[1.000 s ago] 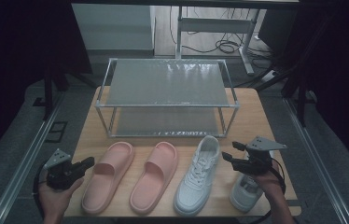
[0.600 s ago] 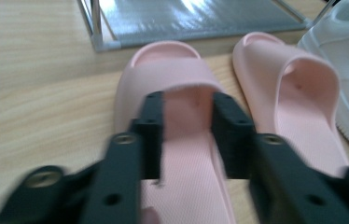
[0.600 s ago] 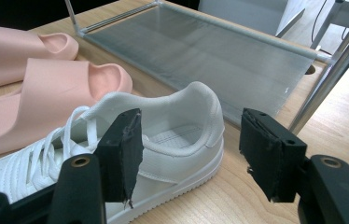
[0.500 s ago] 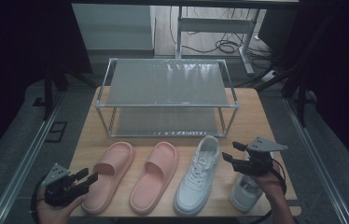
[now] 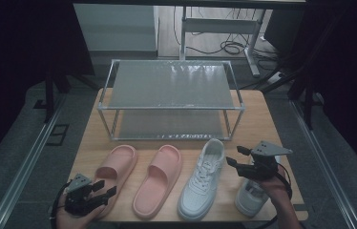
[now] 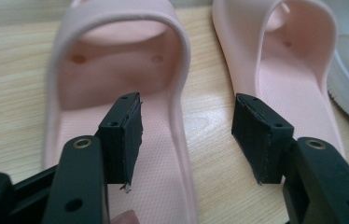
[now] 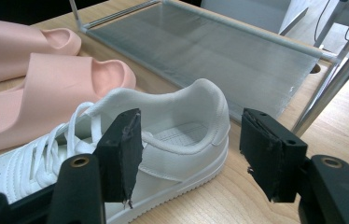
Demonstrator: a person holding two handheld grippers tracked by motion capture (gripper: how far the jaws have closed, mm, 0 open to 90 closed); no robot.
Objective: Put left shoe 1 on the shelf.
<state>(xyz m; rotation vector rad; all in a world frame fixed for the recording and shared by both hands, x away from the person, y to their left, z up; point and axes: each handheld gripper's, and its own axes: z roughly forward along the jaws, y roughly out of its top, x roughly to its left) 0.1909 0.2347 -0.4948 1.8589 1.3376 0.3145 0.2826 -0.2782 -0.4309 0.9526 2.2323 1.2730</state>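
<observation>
The left claw point(image 5: 101, 192) has just been opening and stands released over the heel end of the outer pink slipper point(image 6: 116, 93), one pad above its footbed and the slipper's inner wall between the pads, untouched. The second pink slipper point(image 6: 284, 60) lies just beyond the other pad. The right claw point(image 5: 236, 156) is released beside the heel of the white sneaker point(image 7: 163, 135) on the table point(image 5: 262, 124).

pink slippers point(image 5: 138, 179): two | white sneakers point(image 5: 203, 179): two | two-tier rack point(image 5: 169, 88): one | wooden table point(image 5: 262, 124): one | hand-held tongs: two, left tongs point(image 5: 104, 191), right tongs point(image 5: 234, 156)
</observation>
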